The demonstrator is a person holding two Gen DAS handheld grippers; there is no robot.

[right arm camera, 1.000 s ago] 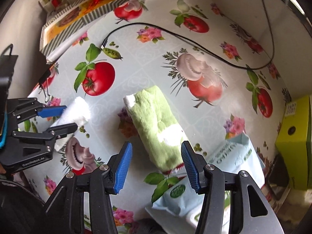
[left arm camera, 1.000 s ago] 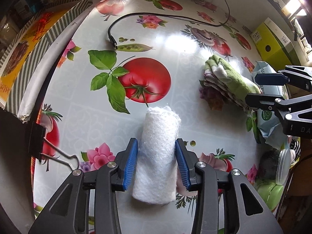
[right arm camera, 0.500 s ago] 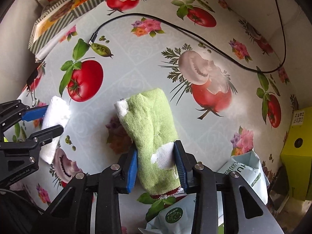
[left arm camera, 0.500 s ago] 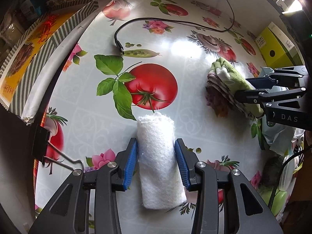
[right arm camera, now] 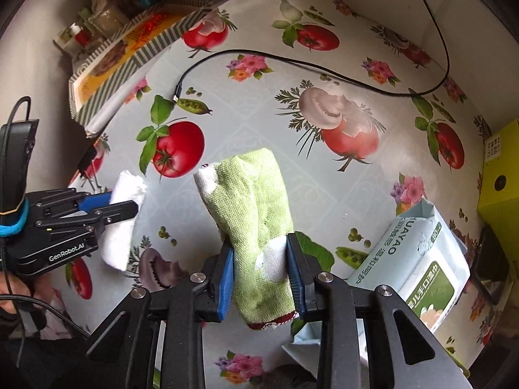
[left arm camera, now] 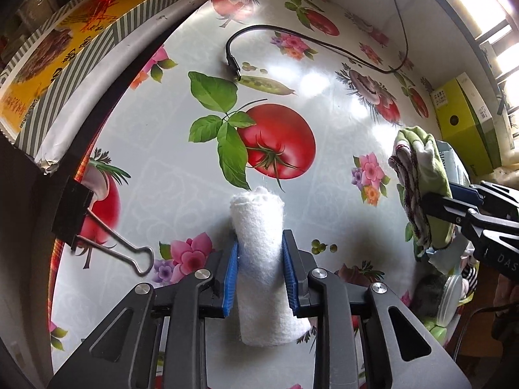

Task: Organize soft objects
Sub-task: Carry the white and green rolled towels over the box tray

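**Both grippers closed on rolled cloths above the desk**

Left gripper [left arm camera: 260, 275]: the jaws have just been closing, and the blue pads now press both sides of the white rolled towel [left arm camera: 261, 259]. The towel is pinched in at the pads and runs lengthwise between the fingers, its fluffy far end pointing toward the printed tomato. In the right wrist view the same towel [right arm camera: 121, 220] hangs at the far left of the scene, held in the left gripper [right arm camera: 126, 201], with a faint shadow on the cloth beneath it.

Right gripper [right arm camera: 260, 275]: the jaws have just been closing, and the pads now clamp the green rolled cloth [right arm camera: 256, 220] on both sides. The roll has white patches and a dark red hem at its near end. It appears clear of the desk surface, with its far end tilted left. In the left wrist view the green cloth [left arm camera: 421, 194] sits at the right edge, gripped by the right gripper [left arm camera: 449, 199].

Surroundings: the desk [right arm camera: 259, 123] carries a glossy cover printed with tomatoes, mushrooms and flowers. A black cable [right arm camera: 292, 61] lies across its far half. A wet-wipes pack [right arm camera: 421, 253] lies near right, beside a yellow-green box [right arm camera: 499, 175]. A black binder clip [left arm camera: 73, 214] grips the left edge of the cover.
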